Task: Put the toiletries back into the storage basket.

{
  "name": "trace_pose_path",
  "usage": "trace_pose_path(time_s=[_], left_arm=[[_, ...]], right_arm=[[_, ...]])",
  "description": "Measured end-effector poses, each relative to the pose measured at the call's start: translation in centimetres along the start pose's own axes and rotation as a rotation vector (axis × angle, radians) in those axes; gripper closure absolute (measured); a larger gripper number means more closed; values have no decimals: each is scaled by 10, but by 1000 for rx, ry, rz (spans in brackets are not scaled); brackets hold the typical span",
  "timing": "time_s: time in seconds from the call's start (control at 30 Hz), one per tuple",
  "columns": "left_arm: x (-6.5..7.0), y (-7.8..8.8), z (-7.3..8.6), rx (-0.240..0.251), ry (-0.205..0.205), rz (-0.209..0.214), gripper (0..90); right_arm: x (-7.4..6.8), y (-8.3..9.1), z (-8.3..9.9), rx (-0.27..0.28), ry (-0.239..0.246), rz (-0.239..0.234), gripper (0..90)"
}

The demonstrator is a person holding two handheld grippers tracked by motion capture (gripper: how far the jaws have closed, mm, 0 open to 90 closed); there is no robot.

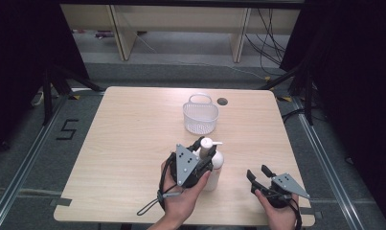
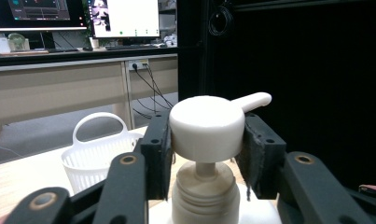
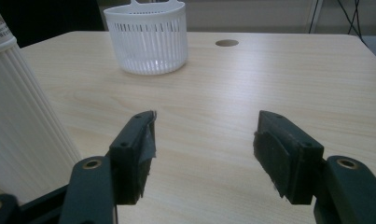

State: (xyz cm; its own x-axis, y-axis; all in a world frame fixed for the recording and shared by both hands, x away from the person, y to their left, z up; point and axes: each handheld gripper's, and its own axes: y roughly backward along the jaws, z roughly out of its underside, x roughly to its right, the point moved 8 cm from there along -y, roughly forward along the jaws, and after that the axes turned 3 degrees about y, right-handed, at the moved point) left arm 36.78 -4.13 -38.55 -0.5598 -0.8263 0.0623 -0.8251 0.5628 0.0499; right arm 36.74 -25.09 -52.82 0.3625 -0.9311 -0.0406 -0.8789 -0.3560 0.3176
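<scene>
While the light wooden desk (image 1: 133, 143) carries everything, the biggest thing on it is the white plastic pump bottle (image 1: 214, 165), which stands upright near the front edge, a little right of the middle. Its ribbed white side shows at the left border of the right gripper view (image 3: 22, 126). Behind it, toward the far edge and close to a small round hole (image 1: 222, 101) in the desk, stands the white plastic basket with a handle and slotted walls (image 1: 200, 115), well apart from the bottle.

The left gripper (image 1: 200, 151), held in the person's left hand (image 1: 181, 199), reaches the bottle from its left side. In the left gripper view its two black jaws stand about half open on both sides of the round white pump head (image 2: 207, 126), and the pads lie against it; the spout points away to the right.

The right gripper (image 1: 259, 172) rests in the right hand (image 1: 279, 215) near the front right corner, apart from the bottle. Its jaws are wide apart with only bare desk between them.
</scene>
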Motion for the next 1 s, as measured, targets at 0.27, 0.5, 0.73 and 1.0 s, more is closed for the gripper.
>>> trace_pose_path(time_s=[0.27,0.5,0.73,1.0], left_arm=[[-1,1,0,-2,10,5,592],[-3,-2,-2,8,8,-4,593],[-5,-4,-13,35,-8,-7,593],[-12,-7,-28,52,12,-24,593]], right_arm=[[1,0,-1,12,14,2,388],[0,0,0,1,-16,-7,388],[0,2,0,2,-19,-3,388],[3,3,0,-2,8,12,388]])
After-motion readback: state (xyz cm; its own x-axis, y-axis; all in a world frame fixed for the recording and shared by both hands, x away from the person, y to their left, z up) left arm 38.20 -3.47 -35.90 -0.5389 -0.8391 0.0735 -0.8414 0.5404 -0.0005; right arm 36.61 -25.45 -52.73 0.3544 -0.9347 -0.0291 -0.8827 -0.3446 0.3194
